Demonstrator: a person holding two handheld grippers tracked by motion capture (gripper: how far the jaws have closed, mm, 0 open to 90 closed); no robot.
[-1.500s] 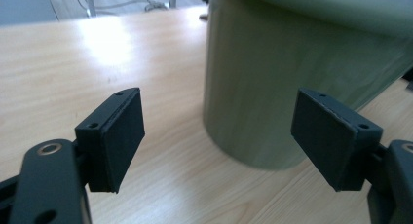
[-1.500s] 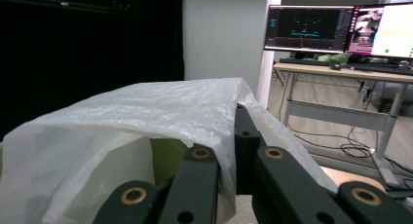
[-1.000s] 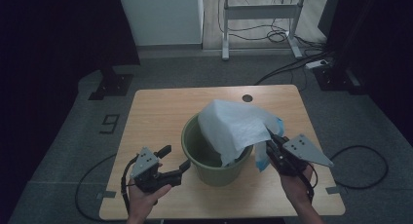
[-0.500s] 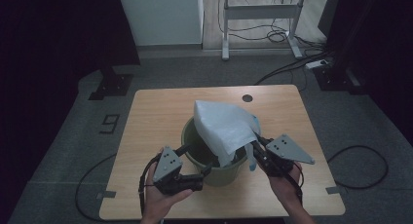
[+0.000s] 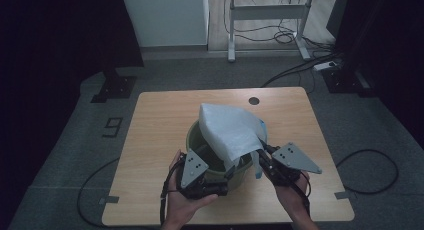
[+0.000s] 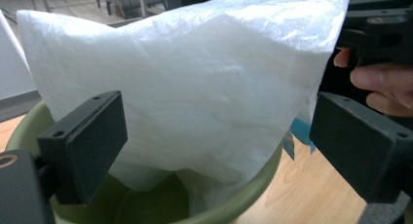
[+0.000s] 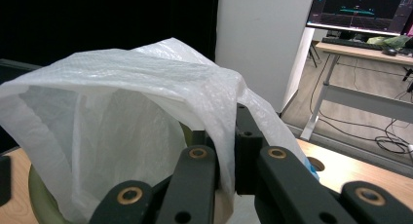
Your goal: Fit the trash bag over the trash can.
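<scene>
Item 1. Left tool (image 5: 227, 179), nearest the bench's front edge: black two-jaw unit, grey three-cornered plate on top, cable trailing. Jaws released and spread wide, having just been opening; nothing pressed between them. In the left gripper view the bag's lower bulge stands ahead of the gap, untouched. Since a second ago this tool has come in from the bench's left front to the bucket's near rim. Judgement: it is lining up for a second hold on the bag's free edge.

Item 2. Right tool (image 5: 264, 151), just right of the bucket: clenched on an edge of the bag, film pinched between its pads in the right gripper view.

Item 3. Thin white crinkled plastic bag (image 5: 229, 131): held up, lower part hanging inside the bucket, mouth not yet over the rim. Judgement: lining the bucket is at an early stage.

Item 4. Round olive-green plastic bucket (image 5: 241, 170): upright, mid-bench.

Item 5. Light wooden bench (image 5: 160, 120): bears the bucket.
</scene>
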